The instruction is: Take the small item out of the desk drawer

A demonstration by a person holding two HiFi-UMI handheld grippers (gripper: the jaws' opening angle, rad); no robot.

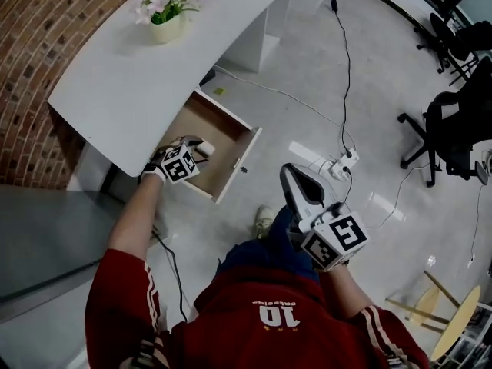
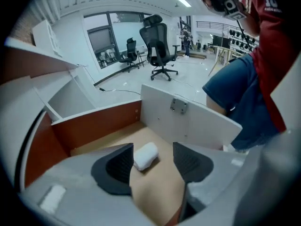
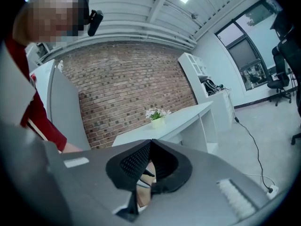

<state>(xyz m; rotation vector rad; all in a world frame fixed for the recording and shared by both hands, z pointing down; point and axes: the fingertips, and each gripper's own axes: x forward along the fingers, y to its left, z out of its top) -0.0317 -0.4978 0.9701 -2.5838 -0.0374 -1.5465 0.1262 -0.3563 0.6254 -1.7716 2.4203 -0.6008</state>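
Beneath the curved white desk top [image 1: 154, 68], a shallow drawer with a brown wooden floor and a white front [image 1: 223, 133] stands open. The left gripper [image 1: 198, 146] reaches down into it with its jaws wide apart. In the left gripper view, a small white cylindrical roll [image 2: 146, 155] lies on the drawer floor between the two dark pads, just beside one pad [image 2: 117, 166] and clear of the other. The right gripper [image 1: 290, 179] is held away from the desk, above the pale floor, its pads pressed together with nothing between them. A pale yellow pot of pink-white flowers [image 1: 167, 25] sits on the desk top, well apart from the drawer.
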